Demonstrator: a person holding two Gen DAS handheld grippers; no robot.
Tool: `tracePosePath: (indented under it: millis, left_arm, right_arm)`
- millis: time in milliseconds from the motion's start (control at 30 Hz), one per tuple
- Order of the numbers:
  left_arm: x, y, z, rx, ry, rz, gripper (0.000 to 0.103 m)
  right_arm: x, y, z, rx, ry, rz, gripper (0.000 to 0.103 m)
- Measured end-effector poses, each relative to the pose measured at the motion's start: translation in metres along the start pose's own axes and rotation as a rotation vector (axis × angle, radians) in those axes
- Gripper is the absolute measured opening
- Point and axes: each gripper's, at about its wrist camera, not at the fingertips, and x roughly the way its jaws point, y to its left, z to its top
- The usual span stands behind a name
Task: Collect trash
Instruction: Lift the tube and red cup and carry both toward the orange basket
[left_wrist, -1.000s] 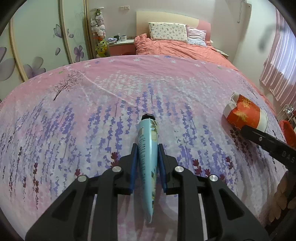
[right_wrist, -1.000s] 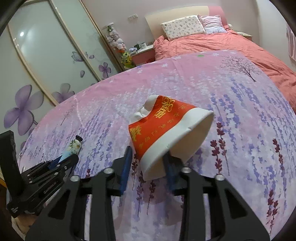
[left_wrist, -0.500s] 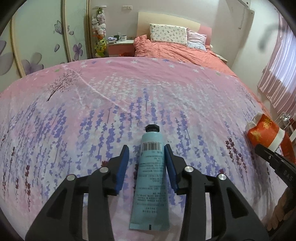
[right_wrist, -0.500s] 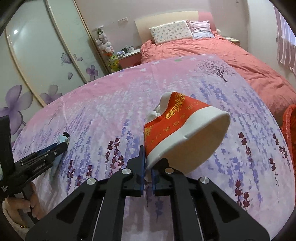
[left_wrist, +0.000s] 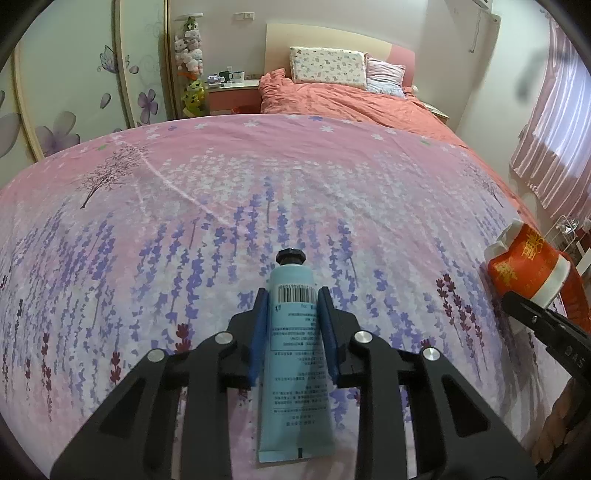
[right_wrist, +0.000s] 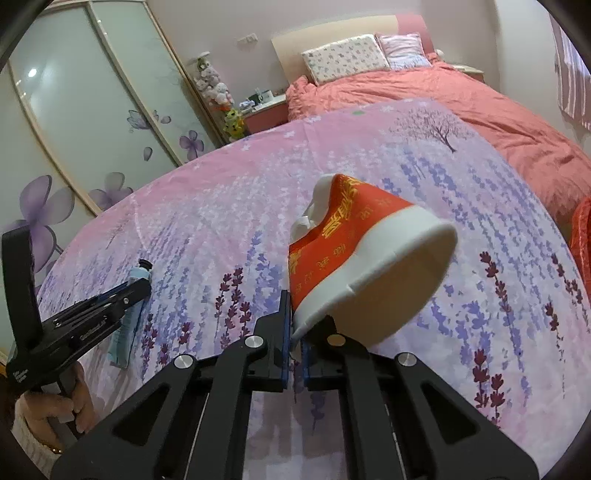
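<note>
A light blue tube (left_wrist: 295, 354) with a black cap lies flat on the pink lavender-print sheet (left_wrist: 184, 221). My left gripper (left_wrist: 290, 295) straddles it, its blue pads against both sides of the tube. The tube also shows in the right wrist view (right_wrist: 131, 317) under the left gripper (right_wrist: 138, 290). My right gripper (right_wrist: 295, 332) is shut on the rim of a crushed red and white paper cup (right_wrist: 354, 258) and holds it above the sheet. The cup also shows at the right edge of the left wrist view (left_wrist: 528, 258).
A bed with an orange duvet (left_wrist: 351, 99) and pillows (left_wrist: 325, 68) lies beyond the sheet. Sliding wardrobe doors (right_wrist: 74, 122) with flower prints stand on the left. A nightstand (left_wrist: 229, 92) with mugs and stacked plush toys (left_wrist: 188, 62) is at the back. A red basket edge (right_wrist: 581, 236) shows on the right.
The left gripper's pads have closed in from apart to against the tube's sides. The right gripper, shut on the cup rim, has lifted and tilted the cup slightly.
</note>
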Motion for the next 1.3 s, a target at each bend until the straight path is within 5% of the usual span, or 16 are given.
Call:
tracePosePath:
  millis: [533,1300]
  left_arm:
    - [-0.045,-0.045,0.006,0.056,-0.066,-0.017,0.027]
    - [-0.129,-0.223,0.011,0.297,-0.170,-0.235,0.027]
  right_arm:
    - [-0.068,-0.012,0.007,-0.019,-0.131,-0.018,0.005]
    - [-0.168,-0.084,-0.002,0.097,-0.318,-0.101,0.005]
